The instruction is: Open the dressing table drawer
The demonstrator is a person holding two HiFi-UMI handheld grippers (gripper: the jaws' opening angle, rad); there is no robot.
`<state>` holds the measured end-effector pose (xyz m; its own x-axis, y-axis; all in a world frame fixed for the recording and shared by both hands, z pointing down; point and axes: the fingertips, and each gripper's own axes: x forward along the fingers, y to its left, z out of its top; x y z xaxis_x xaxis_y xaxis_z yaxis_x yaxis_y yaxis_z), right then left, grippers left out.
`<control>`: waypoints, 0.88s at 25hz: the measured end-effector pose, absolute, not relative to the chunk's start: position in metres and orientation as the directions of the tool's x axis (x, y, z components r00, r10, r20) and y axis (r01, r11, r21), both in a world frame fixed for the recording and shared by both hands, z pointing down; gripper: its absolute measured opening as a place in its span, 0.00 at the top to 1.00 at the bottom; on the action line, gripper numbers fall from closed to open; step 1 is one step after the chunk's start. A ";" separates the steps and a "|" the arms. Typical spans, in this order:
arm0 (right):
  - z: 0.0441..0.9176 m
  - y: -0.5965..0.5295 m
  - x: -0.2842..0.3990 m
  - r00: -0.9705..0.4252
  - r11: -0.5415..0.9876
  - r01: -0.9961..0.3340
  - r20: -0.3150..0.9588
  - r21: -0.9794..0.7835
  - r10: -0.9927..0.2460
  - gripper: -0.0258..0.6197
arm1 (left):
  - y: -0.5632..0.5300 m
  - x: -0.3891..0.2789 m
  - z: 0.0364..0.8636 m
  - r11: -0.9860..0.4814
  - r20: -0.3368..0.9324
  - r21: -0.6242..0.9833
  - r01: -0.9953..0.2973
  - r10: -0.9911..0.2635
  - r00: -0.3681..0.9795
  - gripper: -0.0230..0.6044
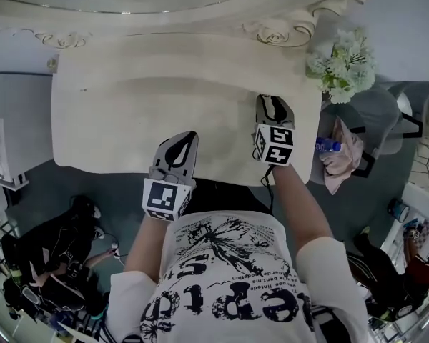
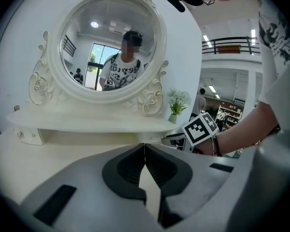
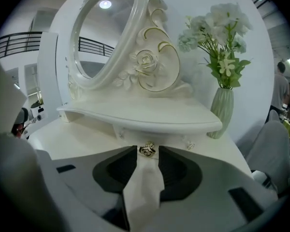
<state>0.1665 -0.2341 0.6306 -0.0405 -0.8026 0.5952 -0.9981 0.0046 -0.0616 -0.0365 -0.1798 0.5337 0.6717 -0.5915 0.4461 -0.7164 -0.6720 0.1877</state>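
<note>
The drawer [image 3: 160, 138] sits under the shelf [image 3: 135, 117] that carries the mirror [image 2: 108, 45], at the back of the table [image 1: 129, 113] and to the right of its middle. Its front lies back beneath the shelf's edge and shows no gap. The front's long axis runs side to side along the shelf, and its face is turned towards the person [image 1: 229, 277]. A gold knob [image 3: 147, 150] stands out from the middle of that front, pointing straight back at the right gripper [image 1: 271, 100]. This gripper reaches over the table with its jaws aimed at the drawer. In the right gripper view the two tips are clenched on the knob, one on either side, with only a narrow slot behind them. The left gripper [image 1: 190, 136] is over the table's front edge, left of the right one and nearer the person, and aims at the mirror. Its jaws are pressed together at the tips with nothing between them. Flowers [image 1: 341, 63] in a pale green vase [image 3: 221, 112] stand at the table's far right corner, just beside the shelf's right end and well apart from both grippers
</note>
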 end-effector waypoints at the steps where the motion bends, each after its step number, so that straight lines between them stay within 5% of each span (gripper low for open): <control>1: 0.632 -0.235 0.166 -0.030 -0.002 -0.999 0.603 -0.052 -0.797 0.75 | -0.179 -0.037 0.535 -0.669 0.452 0.187 -0.719 -0.591 0.668 0.93; 22: 0.636 -0.193 0.152 -0.061 0.028 -0.998 0.657 -0.061 -0.751 0.80 | -0.170 -0.024 0.525 -0.681 0.451 0.182 -0.709 -0.583 0.675 0.93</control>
